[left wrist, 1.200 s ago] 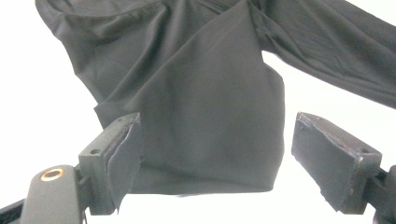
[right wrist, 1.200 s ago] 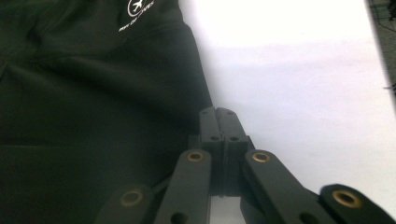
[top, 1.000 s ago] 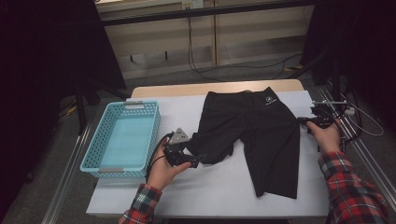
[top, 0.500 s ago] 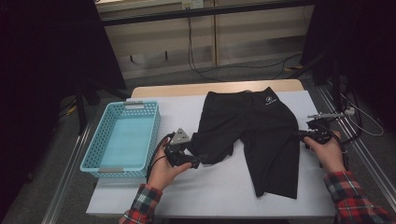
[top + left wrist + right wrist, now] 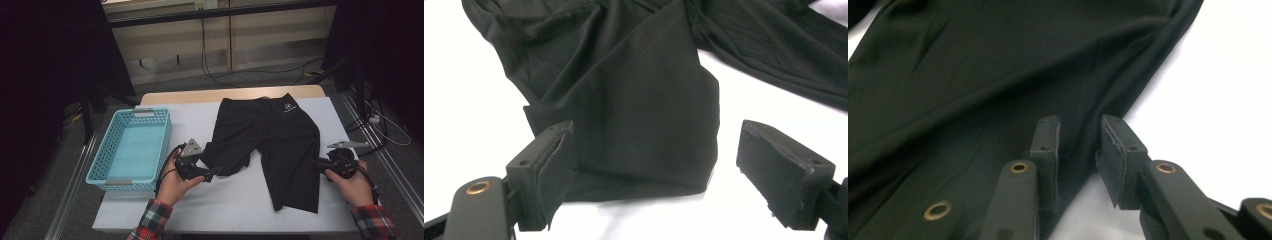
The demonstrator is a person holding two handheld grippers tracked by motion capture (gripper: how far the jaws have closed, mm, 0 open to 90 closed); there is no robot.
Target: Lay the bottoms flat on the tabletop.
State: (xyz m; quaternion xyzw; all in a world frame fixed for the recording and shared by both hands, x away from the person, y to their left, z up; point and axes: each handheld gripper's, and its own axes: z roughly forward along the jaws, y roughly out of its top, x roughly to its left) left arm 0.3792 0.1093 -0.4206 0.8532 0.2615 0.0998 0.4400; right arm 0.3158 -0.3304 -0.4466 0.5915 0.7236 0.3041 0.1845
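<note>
Change since earlier frames: we find the right gripper (image 5: 320,163) has travelled down the outer edge of the black shorts (image 5: 272,145), toward the person's side of the table; the left gripper (image 5: 209,175) has kept its place, and the shorts lie as they did.
Right gripper jaws: we note they have just been opening a little and now stand a narrow gap apart (image 5: 1079,150), with the side edge of the right leg between them; the pads do not press the cloth that we can see.
Left gripper jaws: we record them wide apart (image 5: 651,175), set on either side of the folded-back hem of the left leg, gripping nothing; a fold of cloth lies against one pad.
Hands: we see the left hand (image 5: 175,182) and right hand (image 5: 356,186) wrapped round the gripper bodies, with plaid sleeves (image 5: 150,227) at the lower edge of the high view.
Shorts position: we find them flat on the white table cover (image 5: 230,205), waistband away from the person, right leg full length, left leg doubled back on itself.
Basket: we note a light-blue plastic basket (image 5: 100,165) to the left of the shorts, clear of them.
Table: we see a bare wooden strip (image 5: 180,96) along the far edge.
</note>
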